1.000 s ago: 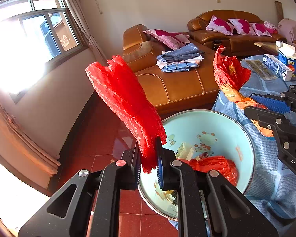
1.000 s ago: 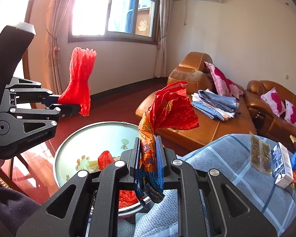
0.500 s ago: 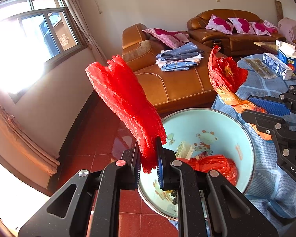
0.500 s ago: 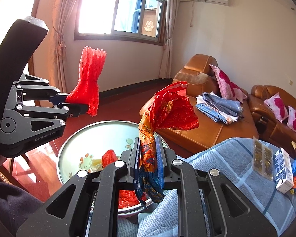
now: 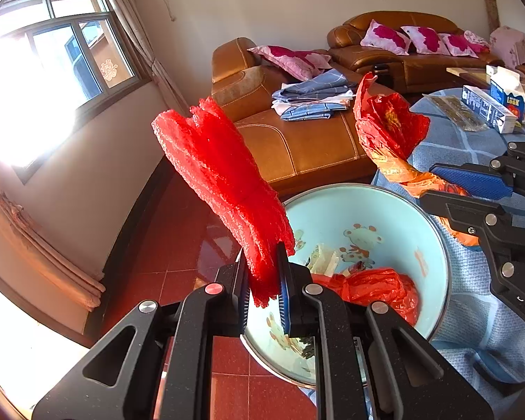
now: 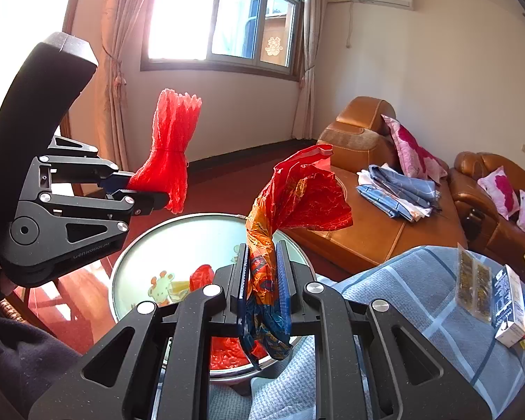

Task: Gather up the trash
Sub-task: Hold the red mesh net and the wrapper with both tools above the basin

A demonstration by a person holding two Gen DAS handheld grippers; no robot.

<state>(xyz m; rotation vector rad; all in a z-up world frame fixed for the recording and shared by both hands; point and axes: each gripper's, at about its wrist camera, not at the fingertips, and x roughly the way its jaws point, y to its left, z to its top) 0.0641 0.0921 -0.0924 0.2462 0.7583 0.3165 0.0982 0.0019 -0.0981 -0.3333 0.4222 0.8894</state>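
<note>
My left gripper (image 5: 262, 280) is shut on a red foam net (image 5: 220, 182) that stands up from its jaws, above the near-left rim of a light blue basin (image 5: 385, 210). The net also shows in the right wrist view (image 6: 171, 150). My right gripper (image 6: 260, 276) is shut on a crumpled red and orange snack wrapper (image 6: 297, 199), held above the basin's (image 6: 192, 238) edge by the table; the wrapper shows in the left wrist view (image 5: 385, 129). The basin holds a red plastic bag (image 5: 374, 290) and paper scraps.
A table with a blue checked cloth (image 6: 420, 301) carries cartons (image 6: 507, 301) and a clear packet (image 6: 472, 287). A brown leather sofa (image 5: 297, 140) with folded clothes and pink pillows stands behind. The floor is red tile (image 5: 178, 245).
Both grippers keep their hold. The right gripper with the wrapper has shifted slightly toward the basin and the left gripper; the left has barely moved.
</note>
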